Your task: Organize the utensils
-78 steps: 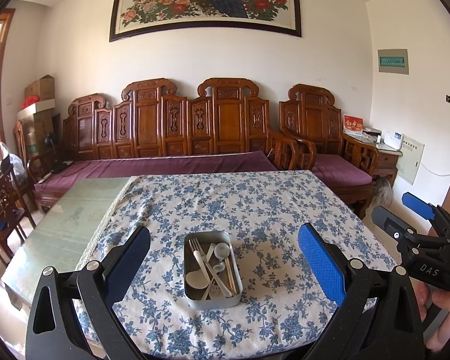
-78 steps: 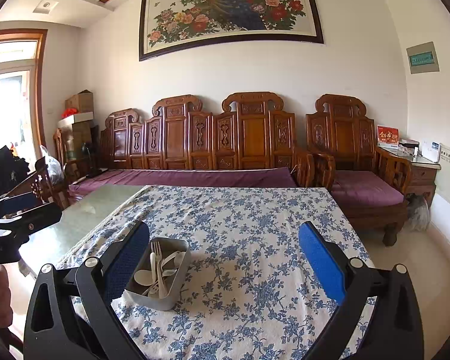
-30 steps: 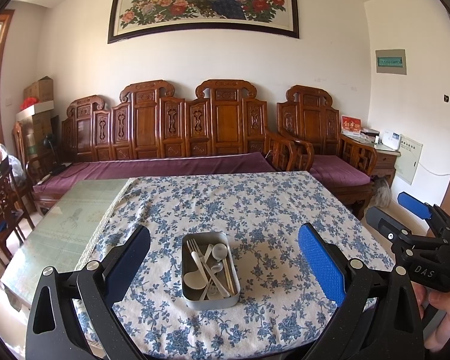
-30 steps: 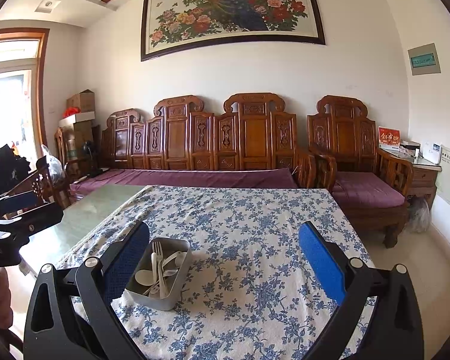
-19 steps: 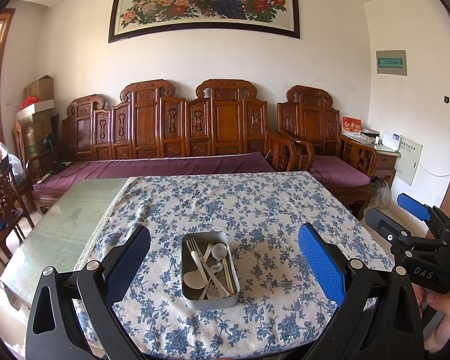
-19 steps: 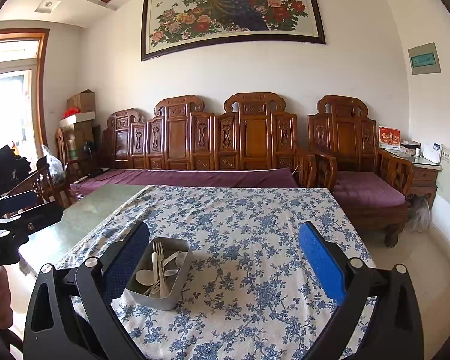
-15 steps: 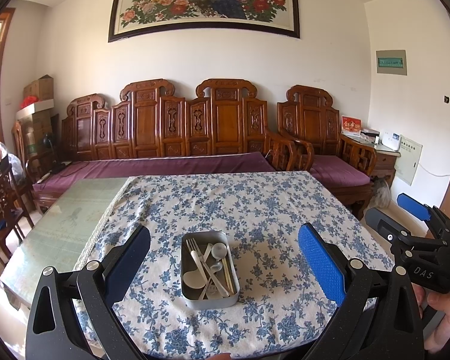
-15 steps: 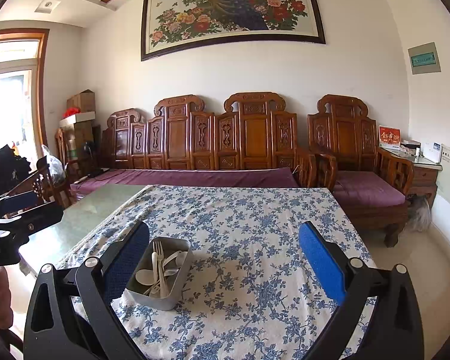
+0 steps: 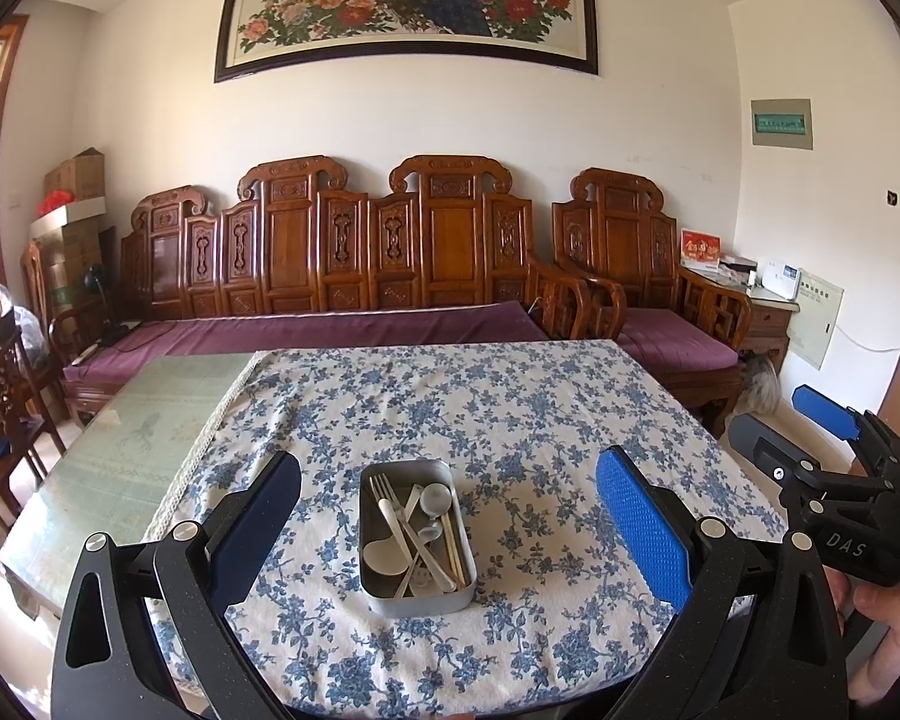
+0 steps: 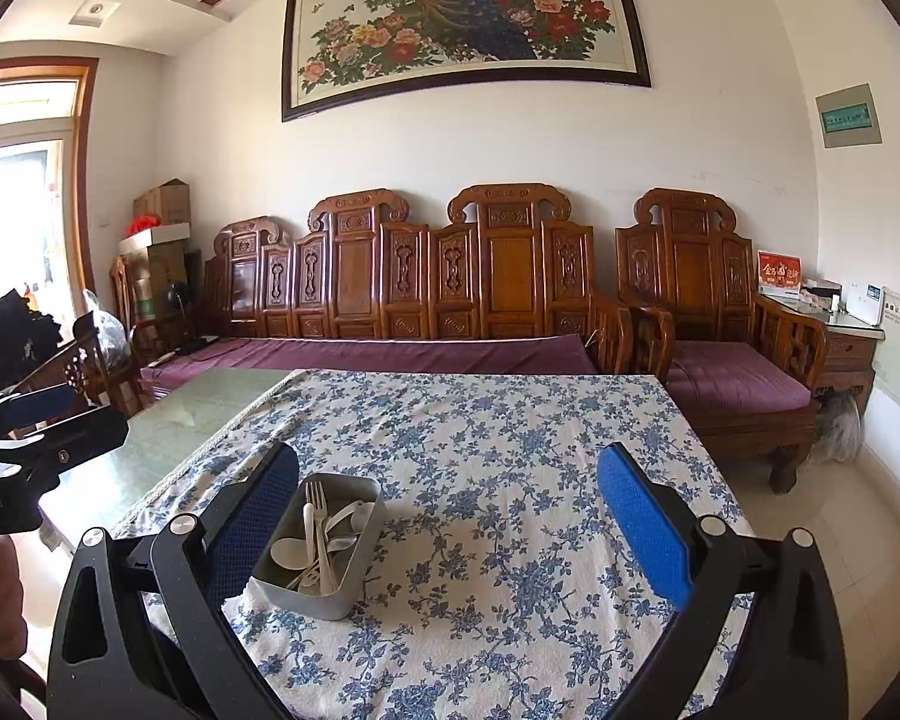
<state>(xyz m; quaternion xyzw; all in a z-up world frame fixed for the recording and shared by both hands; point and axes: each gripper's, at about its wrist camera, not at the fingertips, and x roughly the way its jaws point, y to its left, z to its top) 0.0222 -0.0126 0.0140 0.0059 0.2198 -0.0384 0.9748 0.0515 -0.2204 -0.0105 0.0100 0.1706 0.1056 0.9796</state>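
Hovering wide open, your left gripper (image 9: 447, 516) and right gripper (image 10: 447, 516) could snag tangled white utensils (image 9: 411, 525) and tip the grey metal tin (image 9: 417, 591).

A large framed peacock-and-peony painting (image 10: 465, 21) hangs on a white wall (image 10: 720, 138) above a carved wooden sofa (image 10: 414, 282) with purple cushions (image 10: 378, 355) and a matching armchair (image 10: 708, 312). In front stands a table with a blue floral tablecloth (image 10: 510, 450) covering most of its green glass top (image 10: 210, 402). Daylight enters through a wood-framed window (image 10: 18, 192) at left, near stacked cardboard boxes (image 10: 162, 222). A side table (image 10: 852, 342) sits in the right corner on a pale tiled floor (image 10: 834, 516), below a wall-mounted panel (image 10: 847, 116).
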